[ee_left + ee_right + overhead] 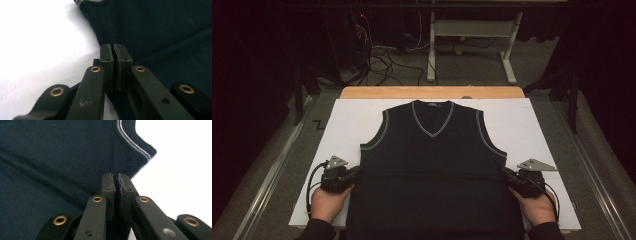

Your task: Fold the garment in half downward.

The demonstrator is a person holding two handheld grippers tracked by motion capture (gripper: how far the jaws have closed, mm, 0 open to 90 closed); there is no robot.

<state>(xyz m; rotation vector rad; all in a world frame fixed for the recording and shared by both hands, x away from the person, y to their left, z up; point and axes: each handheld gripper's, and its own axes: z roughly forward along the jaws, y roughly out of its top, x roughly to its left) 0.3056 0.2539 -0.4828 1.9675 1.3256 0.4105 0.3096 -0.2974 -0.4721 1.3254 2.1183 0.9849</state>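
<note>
Both grippers point(354, 176) point(508, 178) clamped on vest point(432, 165) side edges.

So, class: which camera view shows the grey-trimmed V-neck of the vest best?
The high view: the whole vest lies flat on the white board, its V-neck in full sight. The right gripper view gives dark knit and one striped armhole edge; the left gripper view gives knit and a scrap of trim.

surface: wooden table point(362, 92) | cover: white board point(347, 125) | on it: dark vest point(432, 165)
</note>
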